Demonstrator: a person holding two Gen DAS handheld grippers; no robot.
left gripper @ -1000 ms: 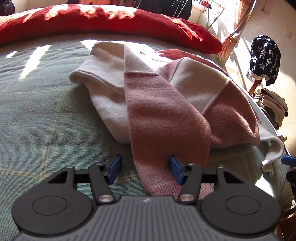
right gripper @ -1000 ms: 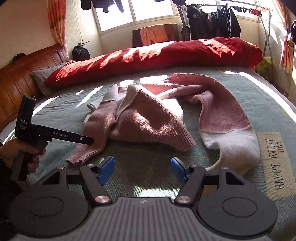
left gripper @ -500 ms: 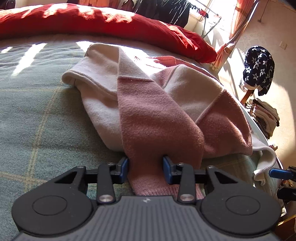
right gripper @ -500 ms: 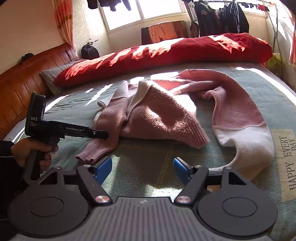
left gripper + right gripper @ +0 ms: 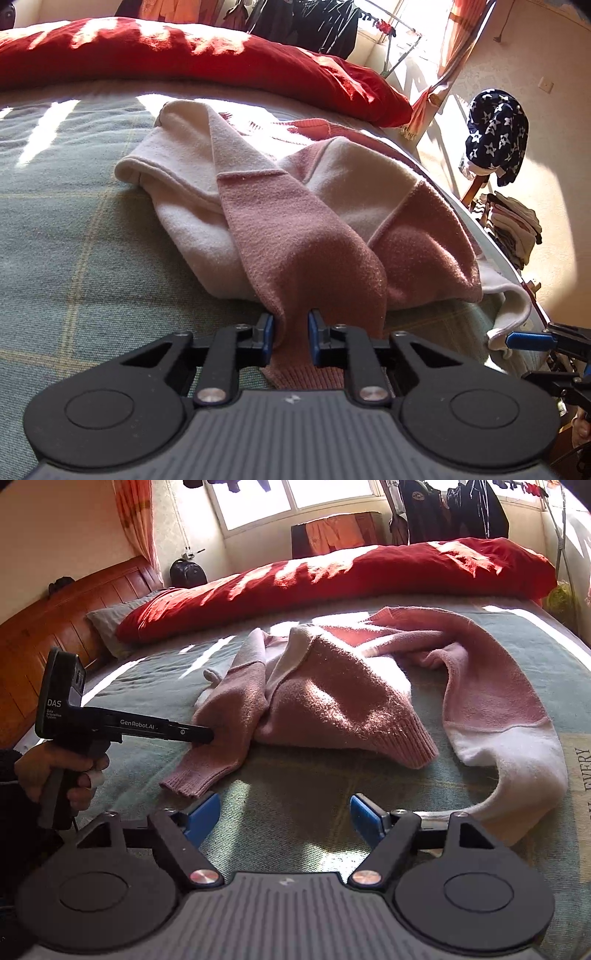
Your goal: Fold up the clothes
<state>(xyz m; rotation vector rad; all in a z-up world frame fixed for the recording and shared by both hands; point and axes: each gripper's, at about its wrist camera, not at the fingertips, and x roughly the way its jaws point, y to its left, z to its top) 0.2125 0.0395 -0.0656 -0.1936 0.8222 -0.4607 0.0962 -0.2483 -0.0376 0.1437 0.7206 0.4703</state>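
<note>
A pink and cream sweater [image 5: 340, 698] lies crumpled on the green blanket [image 5: 295, 797] of a bed. Its near pink sleeve [image 5: 306, 266] runs toward the left wrist camera, and my left gripper [image 5: 291, 332] is shut on that sleeve just above the ribbed cuff. In the right wrist view the same left gripper [image 5: 207, 736] pinches the sleeve [image 5: 225, 734] from the left, held by a hand [image 5: 55, 771]. My right gripper [image 5: 284, 812] hovers open over bare blanket, just in front of the cuff [image 5: 184, 786]. The other sleeve [image 5: 506, 738] trails to the right, ending in cream.
A red duvet [image 5: 351, 576] lies across the far side of the bed, with a wooden headboard [image 5: 55, 616] at the left. A chair with a star-patterned garment [image 5: 495, 136] and stacked clothes [image 5: 513, 229] stands beyond the bed edge. Dark clothes hang on a drying rack [image 5: 454, 513] by the window.
My left gripper went from open around the pink sleeve to shut on it above the cuff. The right gripper drifted slightly closer and stayed open.
</note>
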